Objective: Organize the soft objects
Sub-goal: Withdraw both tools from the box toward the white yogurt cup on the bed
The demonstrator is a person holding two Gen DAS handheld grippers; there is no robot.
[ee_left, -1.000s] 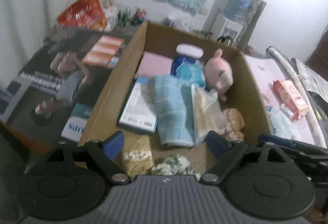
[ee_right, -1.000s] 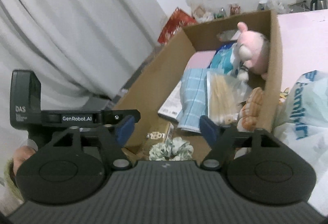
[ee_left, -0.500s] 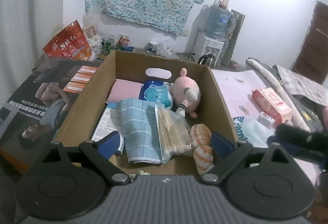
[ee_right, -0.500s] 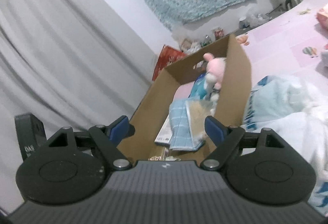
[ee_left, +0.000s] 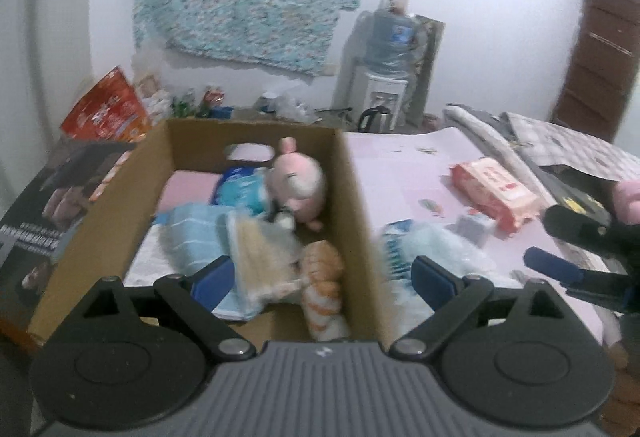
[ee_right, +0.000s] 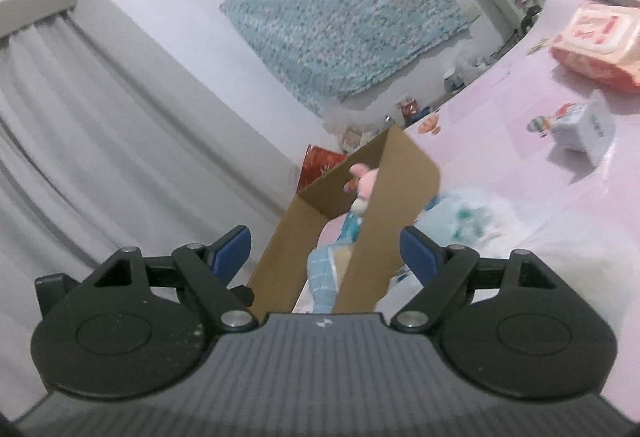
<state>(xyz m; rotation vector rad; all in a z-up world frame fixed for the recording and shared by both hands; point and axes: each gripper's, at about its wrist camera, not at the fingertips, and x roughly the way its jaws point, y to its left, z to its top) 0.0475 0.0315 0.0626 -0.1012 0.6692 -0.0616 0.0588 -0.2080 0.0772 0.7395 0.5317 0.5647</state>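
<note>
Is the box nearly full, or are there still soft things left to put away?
Partly done: the cardboard box already holds a pink plush and a blue towel. Both grippers are empty. Left on the pink sheet: a red tissue pack and a crinkly plastic bag.

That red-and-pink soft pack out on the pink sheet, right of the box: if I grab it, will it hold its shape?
Probably not. The red-and-pink pack looks like a plastic-wrapped soft bundle, so it should dent under the pads and sag at the ends. The wrap looks glossy in the right wrist view, so it may slip. It lies flat on the pink sheet, so rolling seems unlikely.
</note>
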